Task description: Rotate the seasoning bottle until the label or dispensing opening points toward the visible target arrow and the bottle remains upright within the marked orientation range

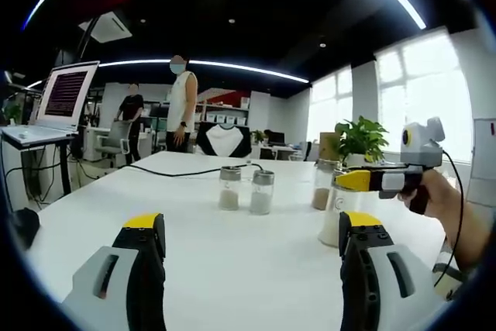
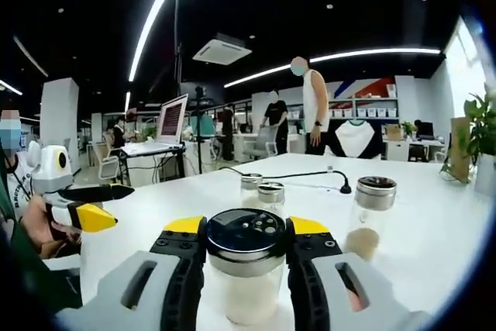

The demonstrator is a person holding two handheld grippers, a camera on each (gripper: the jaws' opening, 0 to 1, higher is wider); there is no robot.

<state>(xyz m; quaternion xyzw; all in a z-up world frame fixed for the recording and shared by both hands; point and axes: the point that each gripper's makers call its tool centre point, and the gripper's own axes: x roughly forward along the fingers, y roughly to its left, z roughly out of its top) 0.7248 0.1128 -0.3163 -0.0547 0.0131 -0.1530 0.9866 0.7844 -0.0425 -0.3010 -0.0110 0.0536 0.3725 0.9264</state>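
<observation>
In the right gripper view, a clear seasoning bottle point(image 2: 246, 288) holding white powder stands upright on the white table point(image 2: 434, 222). Its black lid point(image 2: 246, 232) is perforated and faces up. My right gripper point(image 2: 246, 230) is shut on the bottle just under the lid. In the left gripper view the same bottle point(image 1: 333, 222) sits at the right, with the right gripper point(image 1: 350, 184) on it. My left gripper point(image 1: 252, 234) hovers over the table, open, with nothing between its jaws. From the right gripper view the left gripper point(image 2: 105, 205) hangs at the left, apart from the bottle.
Three more shaker bottles stand on the table: two together point(image 1: 229, 187) point(image 1: 262, 191) and one with brown seasoning point(image 2: 370, 218). A black cable point(image 2: 310, 176) crosses the far tabletop. A laptop point(image 1: 66, 94) stands at the left and a potted plant point(image 1: 360, 141) at the right. Two people stand behind the table.
</observation>
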